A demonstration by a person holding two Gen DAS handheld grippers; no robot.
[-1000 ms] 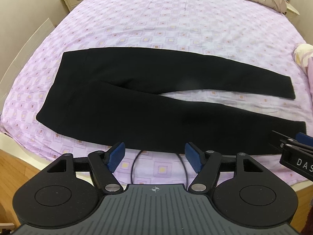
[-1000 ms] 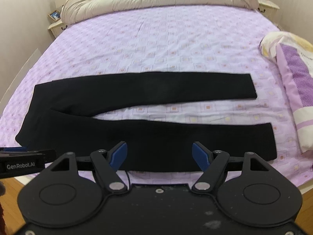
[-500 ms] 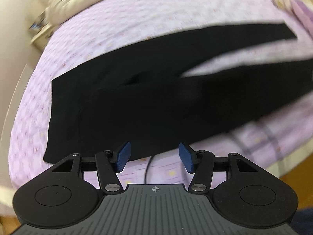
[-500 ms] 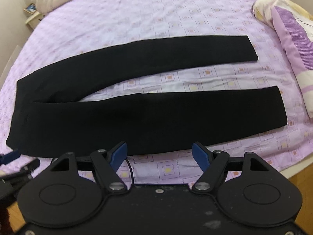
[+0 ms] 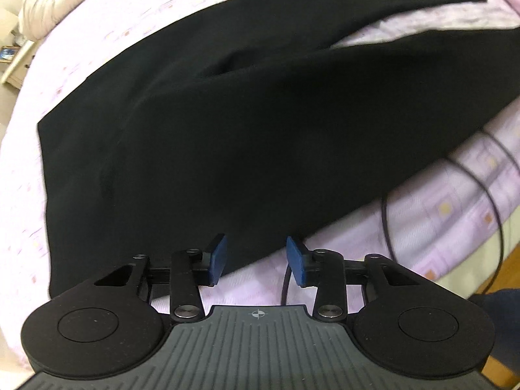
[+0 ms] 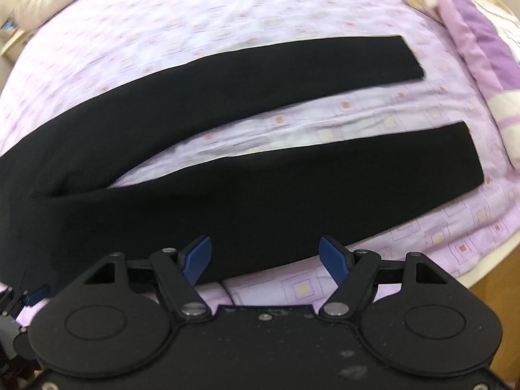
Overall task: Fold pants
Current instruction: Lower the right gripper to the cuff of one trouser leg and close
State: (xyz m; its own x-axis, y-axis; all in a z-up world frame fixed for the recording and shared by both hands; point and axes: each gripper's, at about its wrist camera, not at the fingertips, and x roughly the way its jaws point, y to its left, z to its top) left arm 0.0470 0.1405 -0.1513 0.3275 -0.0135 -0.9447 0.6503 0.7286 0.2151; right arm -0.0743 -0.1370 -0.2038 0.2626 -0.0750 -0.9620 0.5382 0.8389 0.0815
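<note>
Black pants [image 5: 227, 149] lie flat on the purple patterned bed sheet [image 5: 438, 221], waist to the left, both legs running right. My left gripper [image 5: 256, 263] is open and empty, low over the near edge of the pants by the waist end. In the right wrist view the two legs [image 6: 260, 182] lie apart with sheet between them. My right gripper [image 6: 265, 260] is open and empty at the near edge of the nearer leg. The left gripper's blue tip [image 6: 35, 294] shows at the lower left of that view.
A black cable [image 5: 390, 201] loops on the sheet right of the left gripper. A folded purple-and-cream quilt [image 6: 481, 42] lies at the right of the bed. Beige pillows [image 5: 48, 6] and a nightstand [image 5: 13, 61] are at the far left. The bed's front edge runs just below both grippers.
Both grippers have dropped closer to the near edge of the pants. The left one swung towards the waist end and its jaws narrowed a little. The pants have not moved.
</note>
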